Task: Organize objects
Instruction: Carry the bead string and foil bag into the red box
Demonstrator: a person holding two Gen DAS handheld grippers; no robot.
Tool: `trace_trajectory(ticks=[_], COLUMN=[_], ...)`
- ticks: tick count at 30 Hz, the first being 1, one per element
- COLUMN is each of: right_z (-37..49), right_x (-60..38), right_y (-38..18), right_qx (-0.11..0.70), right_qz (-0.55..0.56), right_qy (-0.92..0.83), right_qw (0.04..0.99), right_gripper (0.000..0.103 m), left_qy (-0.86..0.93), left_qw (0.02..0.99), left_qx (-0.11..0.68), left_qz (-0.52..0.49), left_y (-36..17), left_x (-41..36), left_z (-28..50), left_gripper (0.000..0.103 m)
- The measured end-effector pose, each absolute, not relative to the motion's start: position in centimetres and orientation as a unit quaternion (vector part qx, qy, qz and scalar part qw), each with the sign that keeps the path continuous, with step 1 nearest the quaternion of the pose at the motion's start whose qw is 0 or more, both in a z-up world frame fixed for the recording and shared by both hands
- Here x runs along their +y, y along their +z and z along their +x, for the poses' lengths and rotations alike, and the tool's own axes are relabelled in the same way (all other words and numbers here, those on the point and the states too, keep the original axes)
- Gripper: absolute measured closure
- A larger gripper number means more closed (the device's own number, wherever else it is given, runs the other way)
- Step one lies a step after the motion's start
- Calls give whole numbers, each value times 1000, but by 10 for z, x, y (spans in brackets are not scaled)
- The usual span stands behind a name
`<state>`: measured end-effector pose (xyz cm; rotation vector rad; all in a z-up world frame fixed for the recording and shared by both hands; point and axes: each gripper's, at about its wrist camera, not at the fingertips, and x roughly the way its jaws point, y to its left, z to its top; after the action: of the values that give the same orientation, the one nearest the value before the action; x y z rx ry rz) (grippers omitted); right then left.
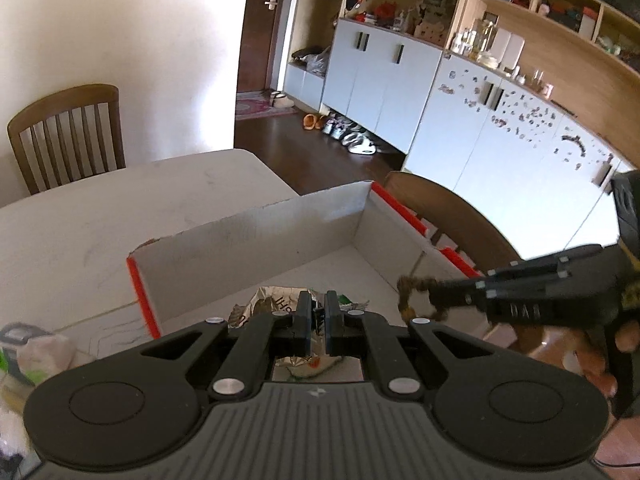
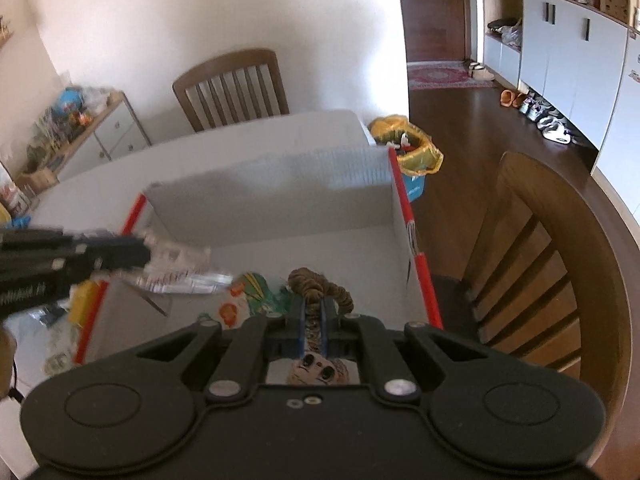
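The left gripper (image 1: 317, 322) hangs over the near end of an open white box (image 1: 256, 236) with red edges, its jaws nearly together on a crinkled clear wrapper; in the right wrist view that same gripper (image 2: 146, 254) comes in from the left with the wrapper (image 2: 180, 272) sticking out ahead of its tips, above the box's near-left corner. Below and just ahead of the left gripper, on the box floor, lies a printed foil packet (image 1: 268, 304). The right gripper (image 2: 317, 320) is clamped on a brown doll: braided yarn hair (image 2: 320, 284) loops out past the fingertips, and the doll's face (image 2: 316, 370) shows behind them, close to the body of the tool. In the left wrist view this gripper (image 1: 436, 300) reaches in from the right with the hair (image 1: 412, 296) dangling over the box's right side. The box sits on a white table (image 1: 100, 216). A colourful packet (image 2: 248, 296) lies inside the box, just ahead-left of the right gripper. A wooden chair (image 2: 552, 264) stands to its right, beside the box.
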<state>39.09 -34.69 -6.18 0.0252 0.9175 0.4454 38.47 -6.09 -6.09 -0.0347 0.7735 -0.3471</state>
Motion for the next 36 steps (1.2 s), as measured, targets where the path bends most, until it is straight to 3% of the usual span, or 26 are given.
trace_trajectory(ticks=[21,36], right_z=[399,398], right_x=[-335,-346], right_y=[-94,-78], right_qx=[481,465], right_qz=[-37,-4], right_qy=[245,254], right_qw=[841,848], right_gripper=[96,82], left_qy=[-138,-142], left_qw=[880,880], left_qx=[455,452], left_qz=[-17,-29], left_y=[-119,-108], left_x=[-86,-78], left_z=[443,439], left_gripper=[97,91])
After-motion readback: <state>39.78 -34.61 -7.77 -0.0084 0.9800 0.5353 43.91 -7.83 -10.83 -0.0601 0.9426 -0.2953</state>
